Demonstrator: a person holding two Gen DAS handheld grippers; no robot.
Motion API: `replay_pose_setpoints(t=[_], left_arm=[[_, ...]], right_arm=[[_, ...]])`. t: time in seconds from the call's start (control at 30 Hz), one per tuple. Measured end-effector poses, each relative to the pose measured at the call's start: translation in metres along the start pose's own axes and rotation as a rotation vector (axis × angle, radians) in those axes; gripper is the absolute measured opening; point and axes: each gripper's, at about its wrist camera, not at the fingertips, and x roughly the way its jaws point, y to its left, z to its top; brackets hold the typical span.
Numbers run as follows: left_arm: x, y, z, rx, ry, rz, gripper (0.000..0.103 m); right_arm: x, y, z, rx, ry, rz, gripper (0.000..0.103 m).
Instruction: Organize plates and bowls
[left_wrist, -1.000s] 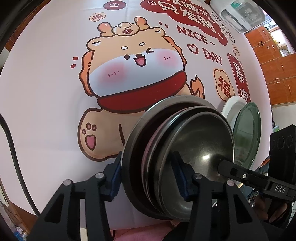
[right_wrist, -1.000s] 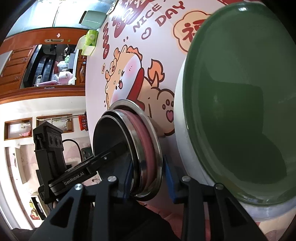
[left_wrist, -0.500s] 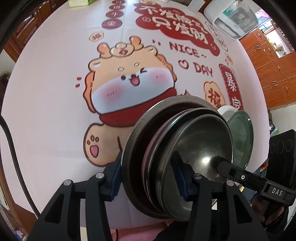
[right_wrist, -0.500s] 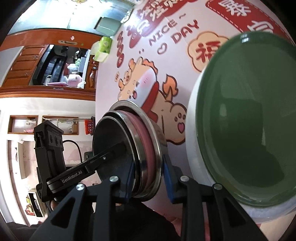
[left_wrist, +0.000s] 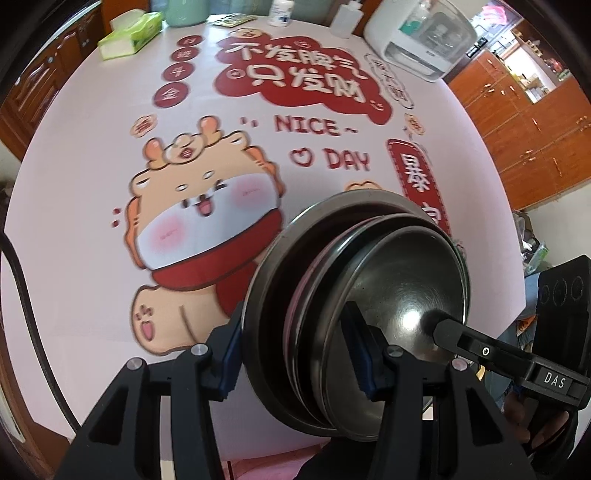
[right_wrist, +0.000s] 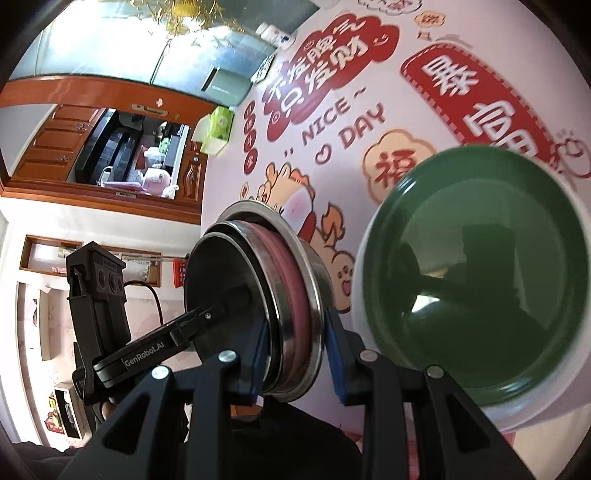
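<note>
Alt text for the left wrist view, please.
The left gripper clamps the rim of a nested stack of metal bowls held tilted above a pink cartoon tablecloth. The right gripper's fingertip reaches into the inner bowl from the right.

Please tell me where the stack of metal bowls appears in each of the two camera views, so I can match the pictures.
Left wrist view: the stack of metal bowls is at lower centre-right, tilted on edge, its rim clamped by the left hand-held gripper.
Right wrist view: the stack is at lower centre-left, clamped by the right hand-held gripper, left of the green plate.
Shared landmark: the "NICE DAY" lettering on the tablecloth.
</note>
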Motion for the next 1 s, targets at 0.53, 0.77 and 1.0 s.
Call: replay_pose_setpoints(t=[0.53, 0.77, 1.0], left_arm=[[0.038, -0.082, 0.012, 0.039, 0.060, -0.035, 0.048], [0.059, -0.107, 0.009, 0.013, 0.101, -0.036, 0.048], [0.074, -0.117, 0.001, -0.047, 0.126, -0.026, 0.048]], right_arm=[[-0.063, -0.054, 0.019, 0.063, -0.012, -0.060, 0.029], [-0.076, -0.079, 0.027, 0.085, 0.030, -0.089, 0.029], [-0.075, -0.096, 0.038, 0.074, 0.092, -0.102, 0.029]])
